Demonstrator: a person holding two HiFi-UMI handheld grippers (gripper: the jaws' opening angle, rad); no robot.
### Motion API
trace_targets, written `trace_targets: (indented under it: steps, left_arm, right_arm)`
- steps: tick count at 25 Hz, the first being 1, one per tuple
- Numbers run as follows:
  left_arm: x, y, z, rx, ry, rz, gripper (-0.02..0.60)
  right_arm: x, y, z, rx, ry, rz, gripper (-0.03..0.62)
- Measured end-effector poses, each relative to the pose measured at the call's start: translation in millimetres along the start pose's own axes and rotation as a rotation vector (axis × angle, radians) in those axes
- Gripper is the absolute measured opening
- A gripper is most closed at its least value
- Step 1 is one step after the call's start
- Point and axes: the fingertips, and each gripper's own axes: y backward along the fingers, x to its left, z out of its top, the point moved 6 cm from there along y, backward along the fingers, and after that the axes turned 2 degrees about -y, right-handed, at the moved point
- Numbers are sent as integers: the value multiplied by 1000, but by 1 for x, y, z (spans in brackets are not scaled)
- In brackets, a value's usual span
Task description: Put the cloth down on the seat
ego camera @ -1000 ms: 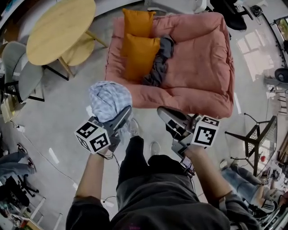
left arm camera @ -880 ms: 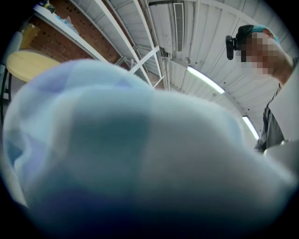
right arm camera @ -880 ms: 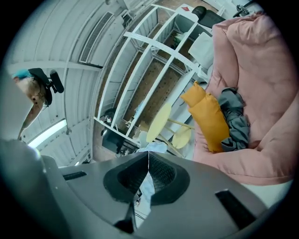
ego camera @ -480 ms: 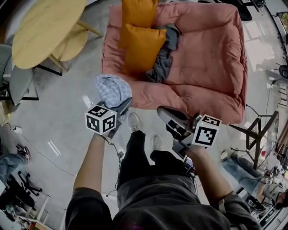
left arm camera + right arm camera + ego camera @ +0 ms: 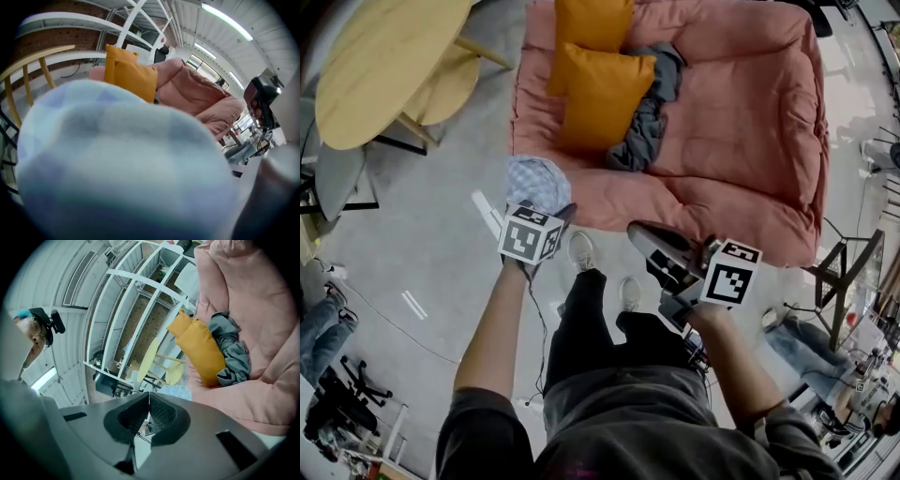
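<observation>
A light blue checked cloth point(image 5: 536, 181) is bunched at the tip of my left gripper point(image 5: 557, 215), in the air just off the front left corner of the pink sofa point(image 5: 741, 141). The jaws are opening with the cloth still between them. In the left gripper view the cloth point(image 5: 122, 164) fills nearly the whole picture and hides the jaws. My right gripper point(image 5: 643, 236) is shut and empty, low in front of the sofa's front edge; in its own view the tips point(image 5: 149, 405) meet, and the cloth point(image 5: 176, 392) shows beyond them.
Two orange cushions point(image 5: 600, 84) and a crumpled grey garment point(image 5: 649, 117) lie on the left half of the sofa seat. A round wooden table point(image 5: 384, 66) and a grey chair point(image 5: 328, 173) stand to the left. A metal frame point(image 5: 853, 272) stands at the right.
The left gripper has carried the cloth up and forward toward the sofa's front left corner. The right gripper has stayed where it was.
</observation>
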Motion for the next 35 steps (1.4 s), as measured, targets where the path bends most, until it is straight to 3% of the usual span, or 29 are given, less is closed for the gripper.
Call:
trace_targets:
  steps: [9,14,20,25,29,35]
  left_arm:
    - [4,-15,2,188,-175,88,377]
    - [1,-8,12,173,-224,123,383]
    - [-1,-3,13,213,-260,129,393]
    - [-12,8,15,172,-191,94,423]
    - [-17,20,21,160,-187,101,426]
    - [-11,13,13,310,-311,166,426]
  right_arm:
    - [-4,-2,-3,5,-10,-9,15]
    - [-6,-1,-2,4,-15,-10,15]
    - [-2,-2,-1,2,-20,-2,15]
    - [5,-6,1,9,-29,7,15]
    - [11,-10,6,11,-17,3,15]
    - [7,-20,5,28,11,-53,15]
